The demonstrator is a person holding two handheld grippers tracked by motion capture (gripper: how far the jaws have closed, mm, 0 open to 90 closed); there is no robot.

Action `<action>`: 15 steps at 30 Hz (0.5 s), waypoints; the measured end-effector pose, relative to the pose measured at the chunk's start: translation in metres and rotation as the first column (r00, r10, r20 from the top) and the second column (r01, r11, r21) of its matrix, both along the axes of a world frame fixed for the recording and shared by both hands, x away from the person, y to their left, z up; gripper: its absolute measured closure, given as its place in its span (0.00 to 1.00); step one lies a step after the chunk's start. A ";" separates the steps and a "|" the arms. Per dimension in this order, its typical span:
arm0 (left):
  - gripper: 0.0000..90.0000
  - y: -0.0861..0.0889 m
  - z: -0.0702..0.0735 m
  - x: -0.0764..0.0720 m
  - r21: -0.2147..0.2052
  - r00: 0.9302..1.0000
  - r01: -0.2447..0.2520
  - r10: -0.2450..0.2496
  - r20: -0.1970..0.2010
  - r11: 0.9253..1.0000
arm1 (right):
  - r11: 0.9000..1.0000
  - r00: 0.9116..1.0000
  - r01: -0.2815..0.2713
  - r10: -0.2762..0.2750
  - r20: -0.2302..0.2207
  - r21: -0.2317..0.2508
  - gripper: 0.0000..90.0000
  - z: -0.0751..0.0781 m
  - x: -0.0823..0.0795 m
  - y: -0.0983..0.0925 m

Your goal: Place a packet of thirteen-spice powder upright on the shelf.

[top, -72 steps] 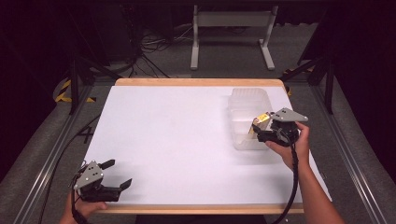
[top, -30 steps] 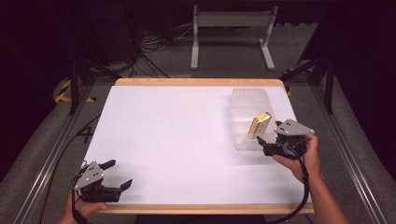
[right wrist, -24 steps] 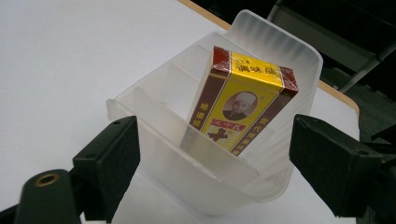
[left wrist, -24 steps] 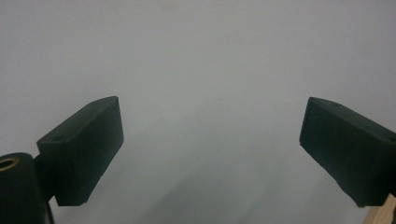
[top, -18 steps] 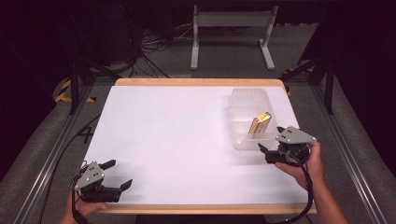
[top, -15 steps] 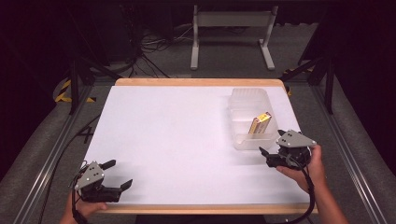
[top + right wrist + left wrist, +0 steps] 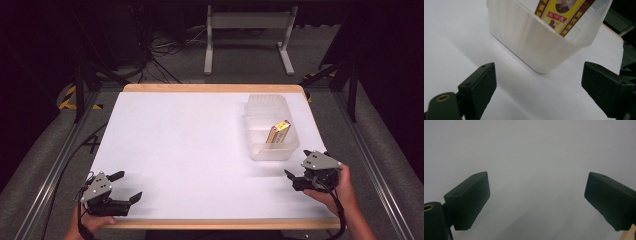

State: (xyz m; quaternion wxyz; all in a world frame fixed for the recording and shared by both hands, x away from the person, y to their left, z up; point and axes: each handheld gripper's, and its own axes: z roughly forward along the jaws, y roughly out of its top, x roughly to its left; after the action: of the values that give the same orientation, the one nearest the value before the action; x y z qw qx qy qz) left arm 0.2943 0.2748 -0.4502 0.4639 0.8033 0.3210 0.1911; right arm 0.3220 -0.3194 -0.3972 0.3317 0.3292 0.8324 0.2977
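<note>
The yellow packet [image 7: 279,133] is seen leaning inside the clear container [image 7: 270,152] just ahead of the right tool [image 7: 296,179], whose jaws have just been opening and are empty, so placement appears done, while the left tool [image 7: 128,187] is held wide apart over the bare worktop [image 7: 190,150].

Table [image 7: 190,150] open; bin [image 7: 270,150] blocks far-right corner.

A: Where are my hands?

B: My left gripper [image 7: 111,192] sits low at the near-left corner, fingers [image 7: 467,200] spread wide with nothing between them, pointing right.

A: And the right?

B: My right gripper [image 7: 300,178] is near the right edge, its fingers [image 7: 477,88] just opening, empty, hand [image 7: 336,192] cupped beneath.
</note>
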 end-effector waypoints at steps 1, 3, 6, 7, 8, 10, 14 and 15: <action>0.08 0.000 0.000 0.000 0.000 1.000 0.000 0.000 -0.001 1.000 | 1.000 1.000 0.000 0.000 0.002 0.000 0.14 -0.002 -0.001 -0.002; 0.08 0.000 0.000 0.000 -0.001 1.000 0.001 -0.001 -0.004 1.000 | 1.000 1.000 0.003 -0.003 -0.007 0.015 0.14 -0.007 -0.002 -0.007; 0.08 0.000 0.000 0.001 0.002 1.000 -0.001 0.001 -0.005 1.000 | 0.999 1.000 0.008 -0.008 -0.012 0.039 0.14 -0.014 -0.005 -0.015; 0.08 0.000 0.000 0.001 0.002 1.000 -0.001 0.001 -0.005 1.000 | 0.999 1.000 0.008 -0.008 -0.012 0.039 0.14 -0.014 -0.005 -0.015; 0.08 -0.001 0.000 0.002 0.005 1.000 0.000 0.000 -0.001 1.000 | 0.999 1.000 0.011 -0.011 -0.015 0.042 0.13 -0.016 -0.006 -0.017; 0.08 -0.002 0.000 0.002 0.004 1.000 0.002 -0.002 -0.001 1.000 | 0.998 1.000 0.022 -0.022 -0.016 0.056 0.13 -0.021 -0.009 -0.023; 0.08 -0.003 0.000 0.004 0.007 1.000 0.005 -0.005 0.001 1.000 | 0.995 0.999 0.049 -0.047 -0.028 0.081 0.13 -0.027 -0.016 -0.032; 0.08 -0.003 0.000 0.004 0.007 1.000 0.005 -0.005 0.000 1.000 | 0.995 0.998 0.055 -0.053 -0.030 0.089 0.13 -0.029 -0.018 -0.034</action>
State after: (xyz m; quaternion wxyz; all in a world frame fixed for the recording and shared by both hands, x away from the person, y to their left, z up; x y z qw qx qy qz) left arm 0.2983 0.2717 -0.4503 0.4614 0.8057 0.3186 0.1909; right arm 0.3043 -0.3538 -0.4258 0.3130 0.3702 0.8135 0.3211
